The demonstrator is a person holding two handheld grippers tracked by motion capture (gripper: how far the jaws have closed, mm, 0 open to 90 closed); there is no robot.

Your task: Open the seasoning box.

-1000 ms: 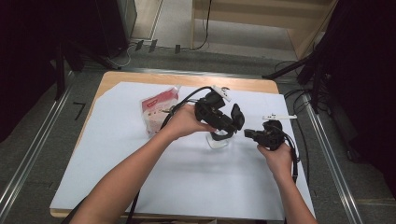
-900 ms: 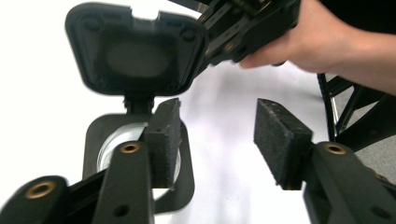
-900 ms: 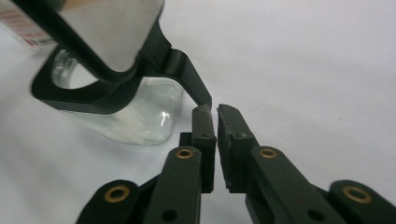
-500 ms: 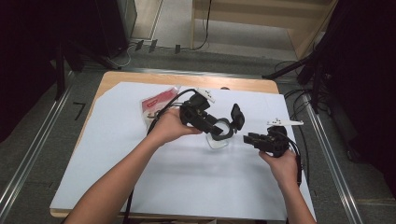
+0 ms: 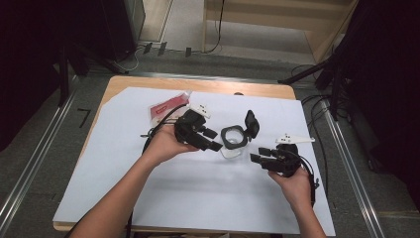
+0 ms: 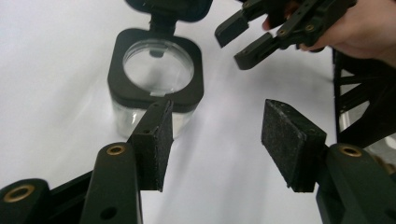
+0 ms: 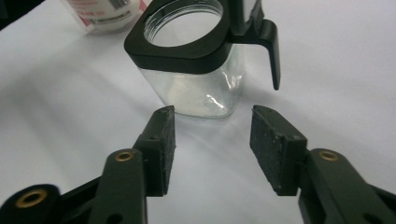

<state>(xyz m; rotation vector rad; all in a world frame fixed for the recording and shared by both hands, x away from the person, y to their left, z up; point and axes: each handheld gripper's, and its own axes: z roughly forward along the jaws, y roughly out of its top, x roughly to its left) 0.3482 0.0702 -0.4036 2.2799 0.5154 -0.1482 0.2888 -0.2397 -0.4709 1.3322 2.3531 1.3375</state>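
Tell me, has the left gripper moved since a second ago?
Yes. The left gripper has drawn back left from the jar, toward the red packet.

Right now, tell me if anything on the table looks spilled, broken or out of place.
Nothing stands out. The glass jar stands upright on the white sheet with its black lid flipped open, nothing spilled around it. Both sets of jaws are open, apart from it.

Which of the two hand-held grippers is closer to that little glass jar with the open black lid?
Left. The left hand-held gripper sits right beside the glass jar; the right hand-held gripper lies slightly farther off, on its other side.
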